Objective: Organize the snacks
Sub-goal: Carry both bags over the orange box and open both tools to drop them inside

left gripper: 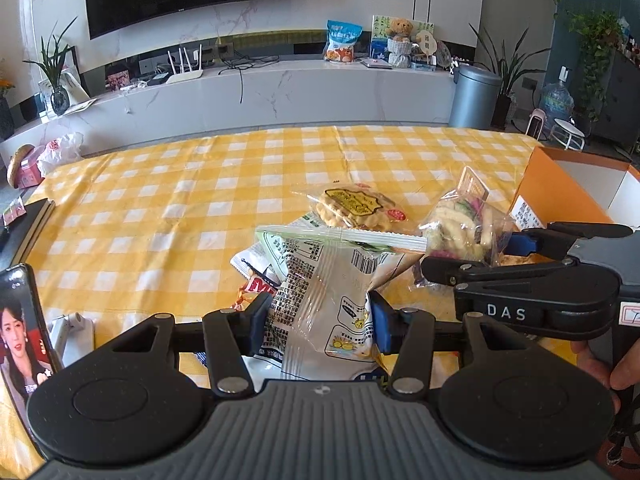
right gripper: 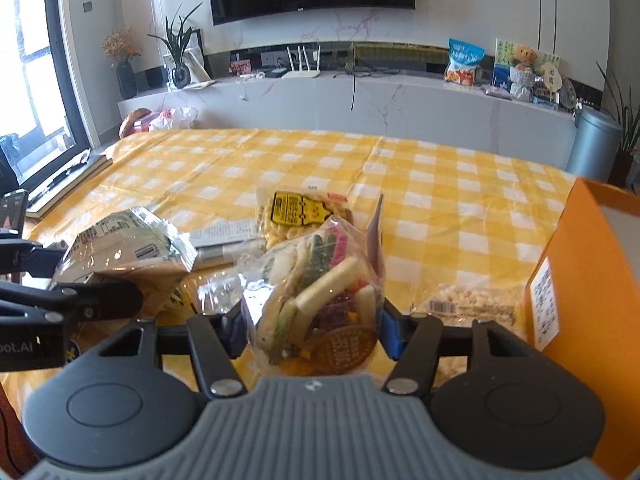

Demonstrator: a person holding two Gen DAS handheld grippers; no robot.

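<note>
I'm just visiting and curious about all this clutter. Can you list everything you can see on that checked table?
tablecloth: one, yellow and white check, covers the table
green-edged snack bag: one, clear and white with print, held up at the near edge
bag of coloured sticks: one, clear, mixed colours, right of the green-edged bag
biscuit pack: one, clear with yellow label, behind both bags
bag of white puffs: one, clear, beside the box
orange box: one, open, far right
phone: one, screen lit, near left
left gripper: black, jaws shut on the green-edged bag
right gripper: black, jaws around the stick bag
</note>
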